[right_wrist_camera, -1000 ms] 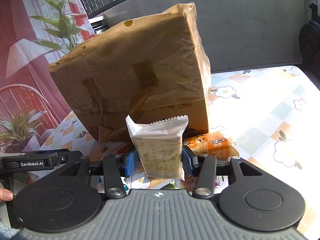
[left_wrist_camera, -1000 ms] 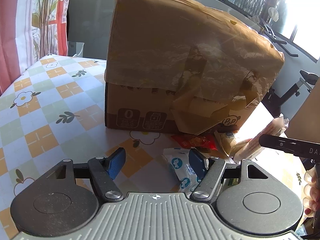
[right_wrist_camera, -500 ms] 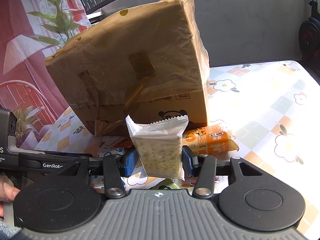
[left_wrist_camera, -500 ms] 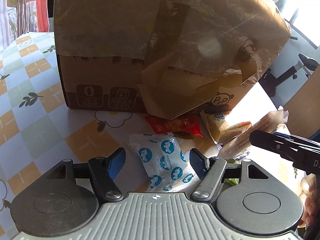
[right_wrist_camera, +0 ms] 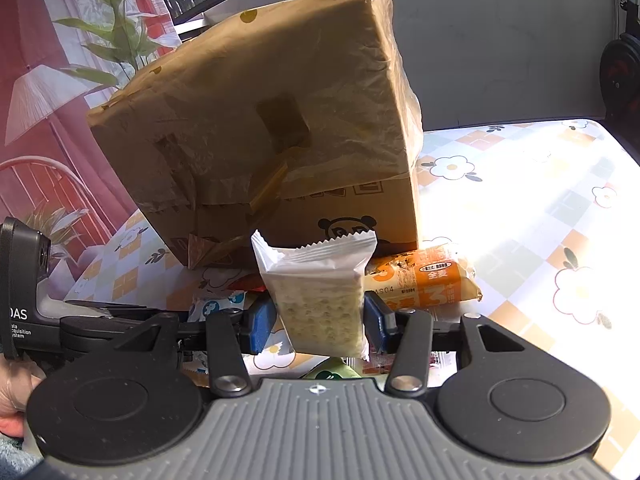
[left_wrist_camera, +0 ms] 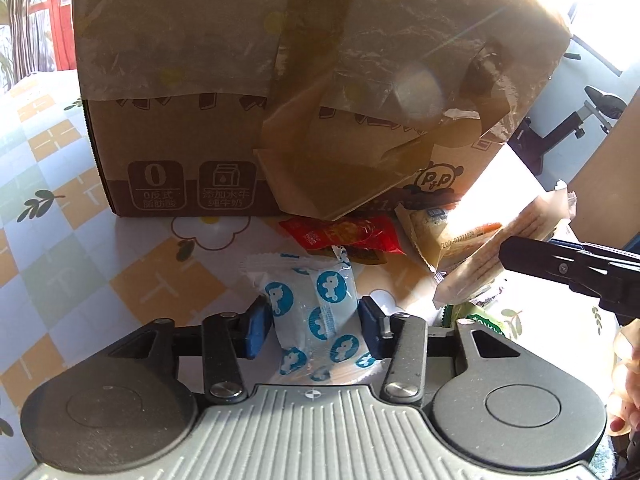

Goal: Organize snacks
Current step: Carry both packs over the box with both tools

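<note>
Left gripper (left_wrist_camera: 314,322): fingers spread either side of a blue-dotted packet (left_wrist_camera: 314,316) lying on the counter (left_wrist_camera: 60,208), not clearly touching it. Right gripper (right_wrist_camera: 318,318): fingers clamped on an upright cracker packet (right_wrist_camera: 316,296). Box (left_wrist_camera: 248,92) at far side; red packet (left_wrist_camera: 344,234) and orange bar (right_wrist_camera: 424,280) near its base.

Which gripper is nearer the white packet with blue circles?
Left. The left gripper straddles the blue-printed packet, pads on either side. The right gripper sits off to its right, shut on a cracker packet.
</note>
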`<state>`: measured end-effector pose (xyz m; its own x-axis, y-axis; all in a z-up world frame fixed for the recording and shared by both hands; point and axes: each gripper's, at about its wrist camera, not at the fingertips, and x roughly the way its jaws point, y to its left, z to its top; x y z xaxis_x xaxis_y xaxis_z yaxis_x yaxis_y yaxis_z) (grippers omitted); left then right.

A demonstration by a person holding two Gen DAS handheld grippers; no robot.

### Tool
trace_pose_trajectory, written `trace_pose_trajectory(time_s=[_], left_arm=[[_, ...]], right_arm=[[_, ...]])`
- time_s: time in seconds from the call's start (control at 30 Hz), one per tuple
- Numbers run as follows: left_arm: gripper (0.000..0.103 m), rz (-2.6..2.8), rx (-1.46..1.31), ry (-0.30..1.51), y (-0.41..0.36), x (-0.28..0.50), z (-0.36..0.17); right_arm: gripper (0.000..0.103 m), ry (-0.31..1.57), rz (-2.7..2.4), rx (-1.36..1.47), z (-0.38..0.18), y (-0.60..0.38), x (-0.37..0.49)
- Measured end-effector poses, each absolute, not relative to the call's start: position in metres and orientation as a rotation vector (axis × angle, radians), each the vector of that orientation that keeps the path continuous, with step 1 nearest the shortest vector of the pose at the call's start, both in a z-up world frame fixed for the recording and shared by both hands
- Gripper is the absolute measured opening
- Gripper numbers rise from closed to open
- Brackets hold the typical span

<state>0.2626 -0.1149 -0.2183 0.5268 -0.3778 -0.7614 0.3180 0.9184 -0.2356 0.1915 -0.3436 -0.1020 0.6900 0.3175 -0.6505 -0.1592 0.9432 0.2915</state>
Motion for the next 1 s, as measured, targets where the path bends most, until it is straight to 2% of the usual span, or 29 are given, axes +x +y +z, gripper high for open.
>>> trace_pose_trajectory(time_s=[0.3, 0.5, 0.83, 1.0], left_arm=[[0.046, -0.354, -0.104, 0.896, -0.078, 0.247, -0.200], [0.046, -0.306, -0.102, 0.767, -0.055, 0.237, -0.163], [0.046, -0.398, -0.015, 0.445, -0.052, 0.222, -0.059], [0.046, -0.427, -0.009, 0.339, -0.059, 0.240, -0.017]], right_arm=[[0.049, 0.745, 0.288, 0.207, -0.095, -0.339, 0.186], [0.049, 0.701, 0.318, 0.194, -0.077, -0.337, 0.183], [0.049, 0.501, 0.437, 0.102, 0.007, -0.326, 0.184], [0.049, 0.408, 0.486, 0.092, 0.052, -0.323, 0.197]])
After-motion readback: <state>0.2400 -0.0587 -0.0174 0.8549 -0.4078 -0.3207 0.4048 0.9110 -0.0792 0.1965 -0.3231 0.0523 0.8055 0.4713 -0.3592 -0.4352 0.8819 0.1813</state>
